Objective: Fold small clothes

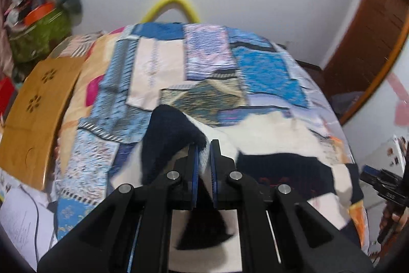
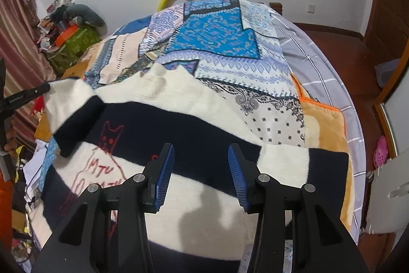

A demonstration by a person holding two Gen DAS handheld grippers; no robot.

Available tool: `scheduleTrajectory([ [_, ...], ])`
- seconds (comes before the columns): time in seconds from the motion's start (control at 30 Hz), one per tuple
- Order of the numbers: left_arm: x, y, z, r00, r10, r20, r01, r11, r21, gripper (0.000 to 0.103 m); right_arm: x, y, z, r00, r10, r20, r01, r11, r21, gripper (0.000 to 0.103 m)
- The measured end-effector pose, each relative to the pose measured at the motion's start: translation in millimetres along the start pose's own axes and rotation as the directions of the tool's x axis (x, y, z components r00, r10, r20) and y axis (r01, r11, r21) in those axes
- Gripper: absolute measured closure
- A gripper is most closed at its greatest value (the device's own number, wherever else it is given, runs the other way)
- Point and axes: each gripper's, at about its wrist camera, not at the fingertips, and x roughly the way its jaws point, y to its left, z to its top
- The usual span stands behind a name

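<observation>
A small cream and navy striped sweater (image 2: 204,140) with a red cat drawing lies spread on the bed. My left gripper (image 1: 204,145) is shut on the sweater's left sleeve (image 1: 168,134) and holds it lifted, the navy cuff hanging over the fingers. In the right wrist view that sleeve (image 2: 74,114) hangs raised at the left with the left gripper (image 2: 47,88) behind it. My right gripper (image 2: 202,149) is open and empty, hovering over the sweater's middle. It shows at the right edge of the left wrist view (image 1: 368,174).
The bed is covered by a blue patchwork quilt (image 2: 217,37) with an orange blanket (image 2: 324,119) at the right. A brown cardboard sheet (image 1: 38,106) lies on the bed's left side. Clutter and a green bag (image 2: 74,42) stand at the far left. A yellow hoop (image 1: 173,4) is behind the bed.
</observation>
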Motion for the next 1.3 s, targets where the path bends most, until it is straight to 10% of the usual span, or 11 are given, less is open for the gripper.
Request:
scheduleTrajectory([
  [0.5, 9.7, -80.3, -37.4, 0.997, 0.002, -0.081, 0.011, 0.986, 0.165, 0.094, -16.3, 57.4, 10.2, 0.995, 0.084, 0.06, -0.078, 0.992, -0.102, 0.054],
  [0.63, -1.7, -81.6, -41.1, 0.997, 0.014, -0.075, 0.001, 0.982, 0.189, 0.068, -13.6, 74.8, 12.7, 0.993, 0.102, 0.056, -0.094, 0.987, -0.127, 0.054],
  [1.07, -59.2, -15.1, -43.8, 0.992, 0.12, 0.026, -0.122, 0.983, 0.139, 0.031, 3.5, 150.9, 33.7, 0.985, 0.172, 0.024, -0.161, 0.958, -0.236, 0.051],
  [1.3, -62.7, 45.2, -58.8, 0.983, 0.182, -0.009, -0.181, 0.981, 0.069, 0.029, 26.8, 208.9, 39.6, 0.981, 0.191, -0.023, -0.188, 0.924, -0.333, 0.05],
])
